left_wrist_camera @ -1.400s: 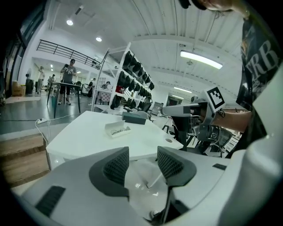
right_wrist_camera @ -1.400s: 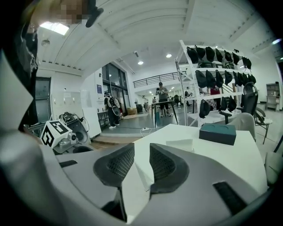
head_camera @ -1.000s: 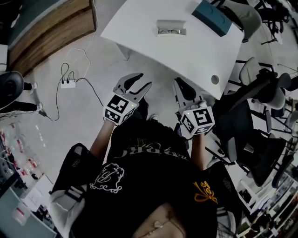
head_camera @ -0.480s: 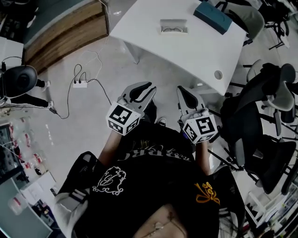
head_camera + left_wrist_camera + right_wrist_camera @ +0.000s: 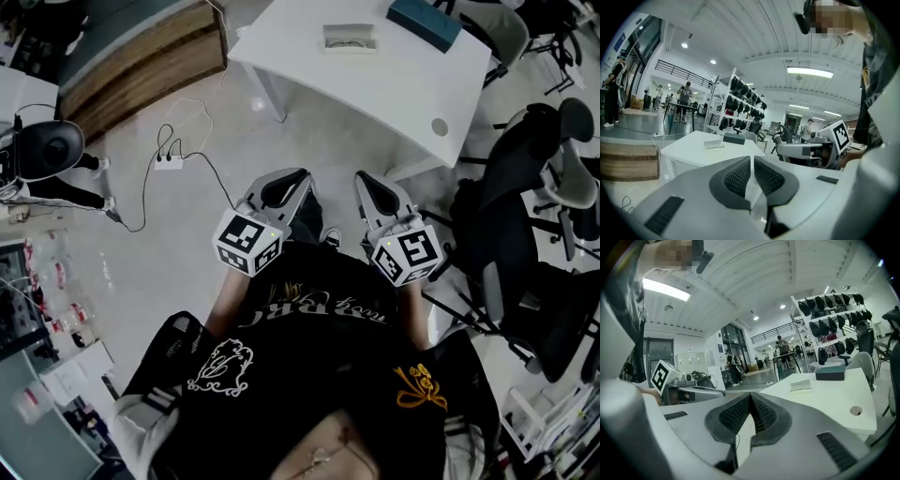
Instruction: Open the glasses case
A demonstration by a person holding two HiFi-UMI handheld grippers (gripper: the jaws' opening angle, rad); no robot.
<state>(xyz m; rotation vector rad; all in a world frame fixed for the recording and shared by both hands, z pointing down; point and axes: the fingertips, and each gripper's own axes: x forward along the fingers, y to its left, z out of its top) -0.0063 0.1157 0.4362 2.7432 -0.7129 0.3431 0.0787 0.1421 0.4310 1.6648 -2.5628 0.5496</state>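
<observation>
Both grippers carried empty, the glasses case not yet reached.

Head view: the left gripper and right gripper are held short of the counter, jaws closed on nothing, probably for the approach. The glasses case lies toward the counter's far edge, well ahead. Left gripper view: the case is seen beyond the closed jaws. Right gripper view: likewise, near a teal box.

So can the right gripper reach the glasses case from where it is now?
Probably not yet. The right gripper is held near the person's body, shut, and floor lies between it and the white table where the glasses case sits. Nothing blocks the way.
</observation>
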